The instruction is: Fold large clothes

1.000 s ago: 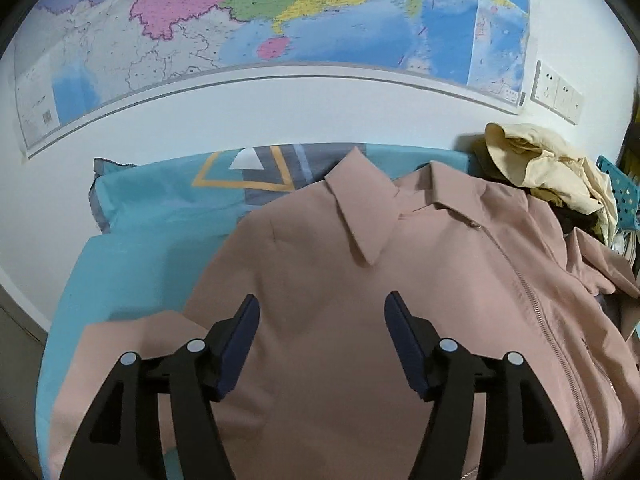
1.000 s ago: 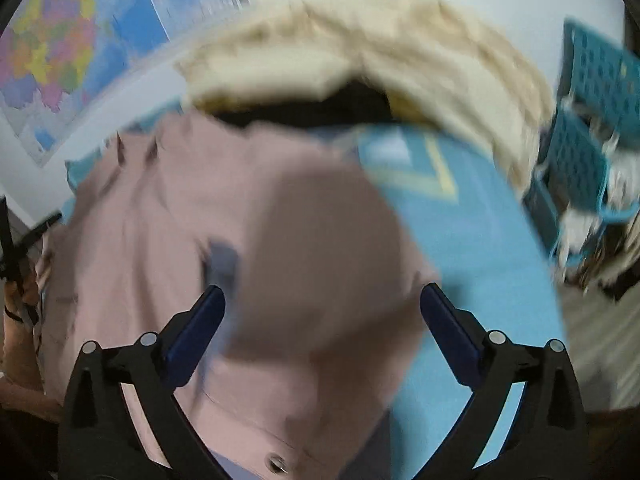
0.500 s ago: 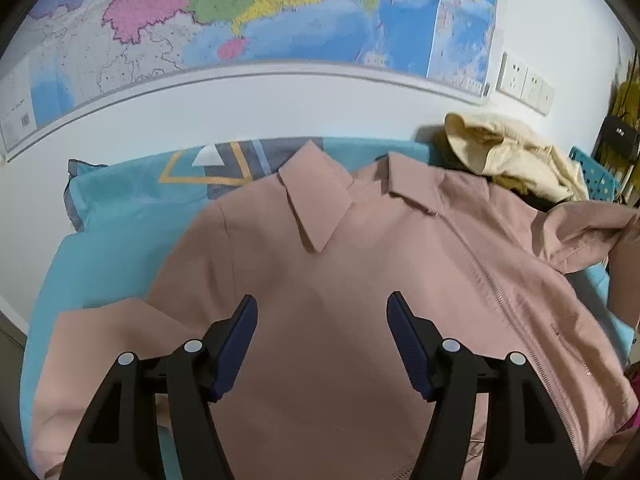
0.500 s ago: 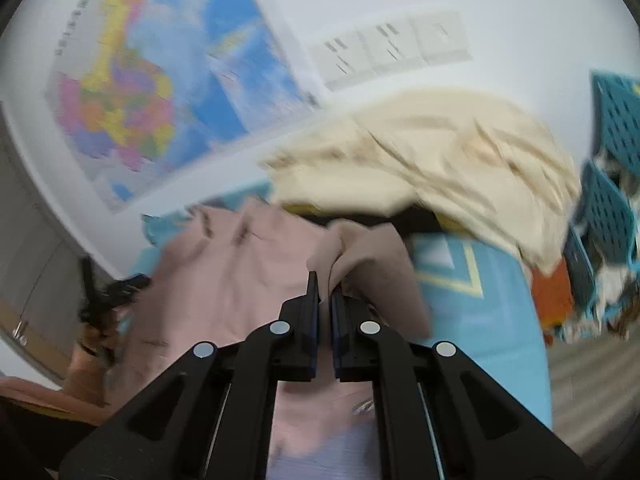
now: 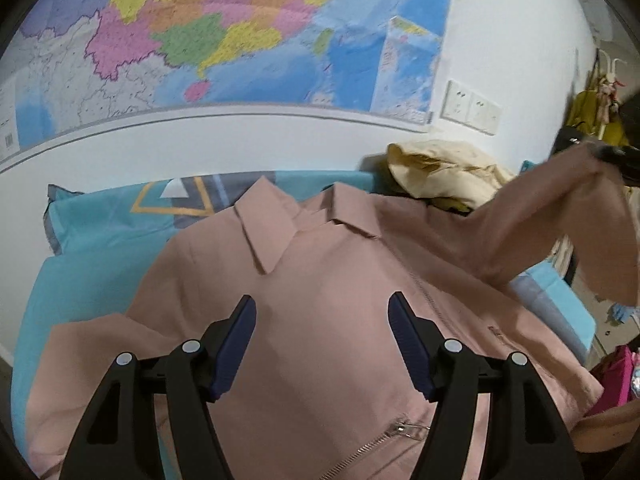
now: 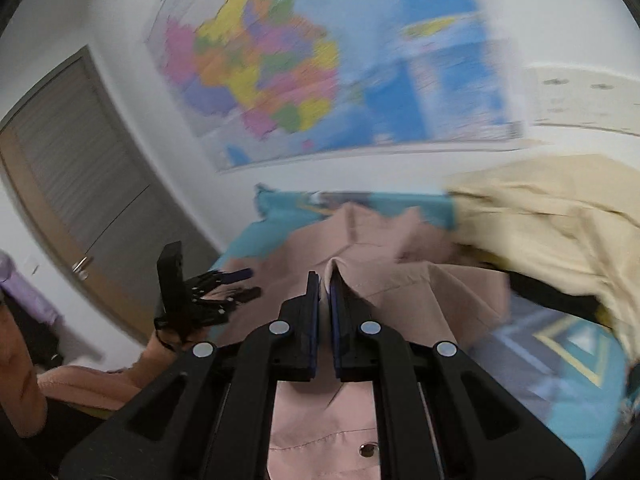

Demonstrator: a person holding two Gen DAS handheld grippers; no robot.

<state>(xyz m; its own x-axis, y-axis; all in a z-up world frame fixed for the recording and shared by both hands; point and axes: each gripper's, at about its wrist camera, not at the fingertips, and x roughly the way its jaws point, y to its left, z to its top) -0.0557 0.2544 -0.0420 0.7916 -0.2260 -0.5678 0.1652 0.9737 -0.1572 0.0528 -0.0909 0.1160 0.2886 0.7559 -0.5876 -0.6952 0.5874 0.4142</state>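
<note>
A dusty-pink zip jacket (image 5: 332, 280) lies front-up on a blue bedspread (image 5: 92, 264), collar toward the wall. My left gripper (image 5: 322, 320) is open and empty, hovering over the jacket's chest. My right gripper (image 6: 325, 280) is shut on the jacket's right sleeve (image 6: 416, 284) and holds it lifted above the bed; in the left wrist view the raised sleeve (image 5: 560, 216) stretches up to the right. The left gripper also shows in the right wrist view (image 6: 236, 284), at the left.
A cream garment (image 5: 448, 168) is heaped at the bed's far right by the wall. A large map (image 5: 240, 40) hangs above the bed. Wall sockets (image 5: 472, 108) sit right of it. A grey door (image 6: 80, 184) stands at the left.
My right gripper closed on the sleeve and lifted it up off the bed. The left gripper stayed open over the chest, shifting slightly.
</note>
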